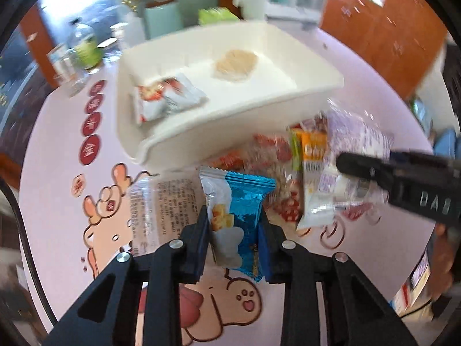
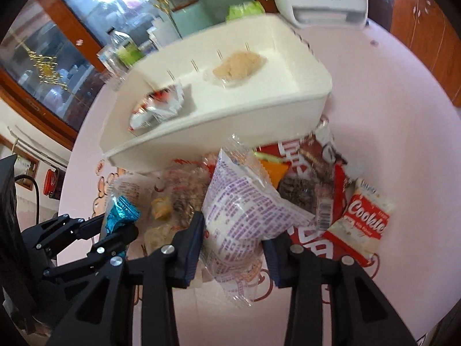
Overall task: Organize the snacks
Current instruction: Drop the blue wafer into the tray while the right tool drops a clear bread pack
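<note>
Blue foil snack packet, crinkled, shiny

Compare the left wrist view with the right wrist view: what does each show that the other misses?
Left wrist only: the cartoon print and red round characters on the table cover.

Right wrist only: a red Cookie packet and a dark seed packet at the pile's right.

Both: the white bin holding a red-and-white packet and a beige snack; the left gripper shut on a blue packet; the right gripper shut on a purple-printed clear packet.
</note>
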`<state>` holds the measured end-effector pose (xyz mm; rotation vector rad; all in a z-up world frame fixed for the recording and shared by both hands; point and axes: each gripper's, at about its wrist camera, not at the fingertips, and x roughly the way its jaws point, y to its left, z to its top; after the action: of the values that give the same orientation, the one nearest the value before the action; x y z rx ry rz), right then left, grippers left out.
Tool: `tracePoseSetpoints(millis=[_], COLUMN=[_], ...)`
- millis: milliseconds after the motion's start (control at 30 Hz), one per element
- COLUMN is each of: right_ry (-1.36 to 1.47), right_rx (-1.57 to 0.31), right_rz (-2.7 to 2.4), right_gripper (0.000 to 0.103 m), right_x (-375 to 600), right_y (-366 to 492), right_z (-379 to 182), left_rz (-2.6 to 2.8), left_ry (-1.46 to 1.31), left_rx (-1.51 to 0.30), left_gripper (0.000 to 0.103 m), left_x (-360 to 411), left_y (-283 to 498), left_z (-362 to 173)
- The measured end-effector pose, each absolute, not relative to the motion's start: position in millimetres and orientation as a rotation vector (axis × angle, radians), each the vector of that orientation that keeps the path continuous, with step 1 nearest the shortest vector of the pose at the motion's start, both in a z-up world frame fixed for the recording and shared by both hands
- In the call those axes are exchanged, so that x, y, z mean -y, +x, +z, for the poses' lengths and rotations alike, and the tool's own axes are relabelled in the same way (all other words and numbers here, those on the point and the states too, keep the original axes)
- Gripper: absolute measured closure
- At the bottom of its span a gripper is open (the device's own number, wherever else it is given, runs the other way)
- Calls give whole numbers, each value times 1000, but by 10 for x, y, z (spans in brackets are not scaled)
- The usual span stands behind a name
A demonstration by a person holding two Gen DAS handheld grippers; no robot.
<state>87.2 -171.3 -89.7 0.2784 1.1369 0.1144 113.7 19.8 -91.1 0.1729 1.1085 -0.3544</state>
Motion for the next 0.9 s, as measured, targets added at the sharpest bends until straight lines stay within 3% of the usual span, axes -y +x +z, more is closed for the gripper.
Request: tracePoseSetpoints(millis=[533, 733, 900], right_ry=[203, 198, 195], right_rx=[-767, -684, -700], right_rz=[104, 71, 46], right_gripper=[64, 64, 64], right_x=[1810, 1789, 1730], right_y=[1172, 1575, 1907], right_z=[382, 719, 714], left_rz=[-136, -91, -64], left_ry=[47, 54, 64], left_rx=[-781, -744, -798], left_gripper=[75, 75, 75], left_x=[-150, -84, -42], left_y=[1861, 2307, 2660], left_z=[566, 682, 439])
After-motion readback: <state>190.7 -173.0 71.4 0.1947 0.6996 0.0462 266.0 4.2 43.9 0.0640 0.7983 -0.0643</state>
